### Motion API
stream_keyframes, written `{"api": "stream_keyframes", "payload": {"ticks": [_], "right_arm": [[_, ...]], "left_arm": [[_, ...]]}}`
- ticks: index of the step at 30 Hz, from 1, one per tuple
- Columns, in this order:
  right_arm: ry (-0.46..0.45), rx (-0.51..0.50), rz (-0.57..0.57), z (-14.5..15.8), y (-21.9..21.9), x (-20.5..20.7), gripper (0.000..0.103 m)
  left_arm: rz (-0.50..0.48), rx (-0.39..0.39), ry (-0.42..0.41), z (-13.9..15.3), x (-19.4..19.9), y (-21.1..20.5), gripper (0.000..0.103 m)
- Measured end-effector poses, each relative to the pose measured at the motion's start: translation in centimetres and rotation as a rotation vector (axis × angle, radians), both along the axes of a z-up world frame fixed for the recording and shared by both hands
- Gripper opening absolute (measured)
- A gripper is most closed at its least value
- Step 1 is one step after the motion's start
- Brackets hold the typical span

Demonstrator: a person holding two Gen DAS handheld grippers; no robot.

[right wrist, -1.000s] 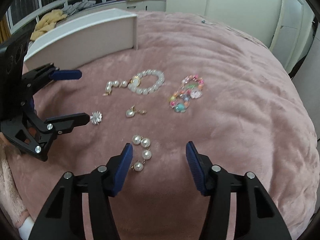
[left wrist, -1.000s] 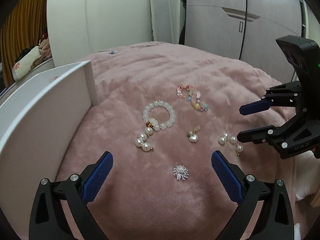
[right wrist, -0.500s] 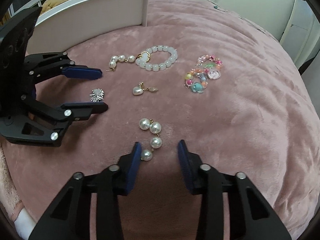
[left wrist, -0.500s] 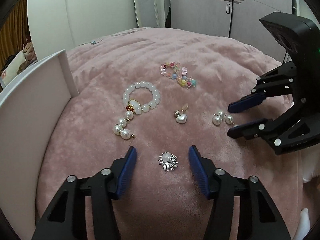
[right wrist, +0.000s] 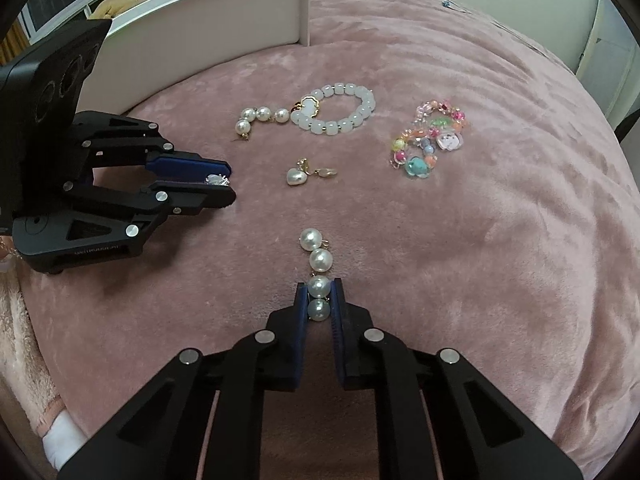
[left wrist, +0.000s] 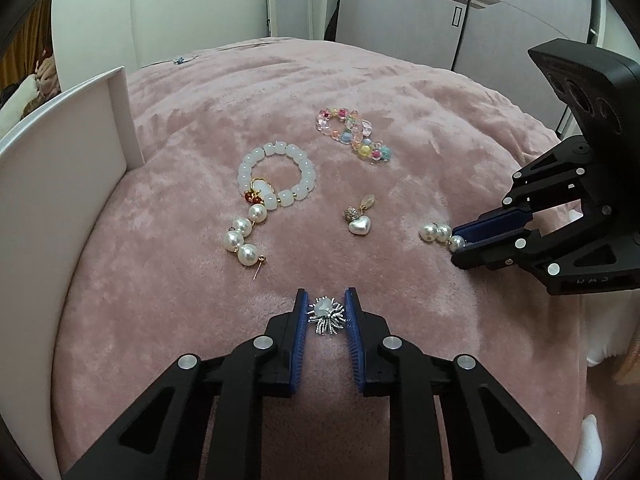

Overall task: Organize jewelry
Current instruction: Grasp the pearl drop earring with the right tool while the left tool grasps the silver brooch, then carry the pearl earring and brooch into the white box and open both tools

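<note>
Jewelry lies on a pink plush blanket (left wrist: 420,92). My left gripper (left wrist: 326,314) is shut on a silver starburst brooch (left wrist: 326,315); it also shows in the right wrist view (right wrist: 218,181). My right gripper (right wrist: 319,300) is shut on the near end of a pearl drop earring (right wrist: 318,264), seen from the left wrist view too (left wrist: 440,234). Loose pieces: a white bead bracelet (left wrist: 276,174), a second pearl earring (left wrist: 242,240), a heart pearl earring (left wrist: 359,222) and a colourful bead bracelet (left wrist: 354,136).
A white box wall (left wrist: 48,184) stands along the left of the blanket; it also shows in the right wrist view (right wrist: 208,28). Wardrobe doors (left wrist: 500,12) stand behind the bed. The two grippers sit close, on either side of the jewelry.
Both grippers have moved down onto the blanket and closed: the left on the brooch, the right on the pearl earring. The other pieces have not moved.
</note>
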State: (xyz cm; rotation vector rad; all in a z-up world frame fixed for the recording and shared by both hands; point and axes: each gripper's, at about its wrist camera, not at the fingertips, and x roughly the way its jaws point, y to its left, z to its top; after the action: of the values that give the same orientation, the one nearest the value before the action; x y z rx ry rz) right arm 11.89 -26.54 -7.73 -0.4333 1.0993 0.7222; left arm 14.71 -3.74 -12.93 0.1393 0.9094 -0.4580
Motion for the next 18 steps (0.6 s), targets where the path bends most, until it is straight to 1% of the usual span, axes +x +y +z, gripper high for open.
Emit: {"api": "stream_keyframes", "payload": {"ticks": [8,15,18], "right_arm": [[-0.012,0.029,0.007,0.8,0.5,-0.2,0.012],[-0.036,0.052,0.015,2.2,1.6,0.1,0.012],[-0.047,0.086,0.002,3.5,2.2,0.4,0.012]], "left_arm": [[0.006,-0.026,0.000,1.1,-0.3,0.5,0.023],[0.032,-0.045,-0.039,3.3,-0.6,1.4,0.023],[0.049,-0.061,-0.054,4.5,-0.5,2.2,0.023]]}}
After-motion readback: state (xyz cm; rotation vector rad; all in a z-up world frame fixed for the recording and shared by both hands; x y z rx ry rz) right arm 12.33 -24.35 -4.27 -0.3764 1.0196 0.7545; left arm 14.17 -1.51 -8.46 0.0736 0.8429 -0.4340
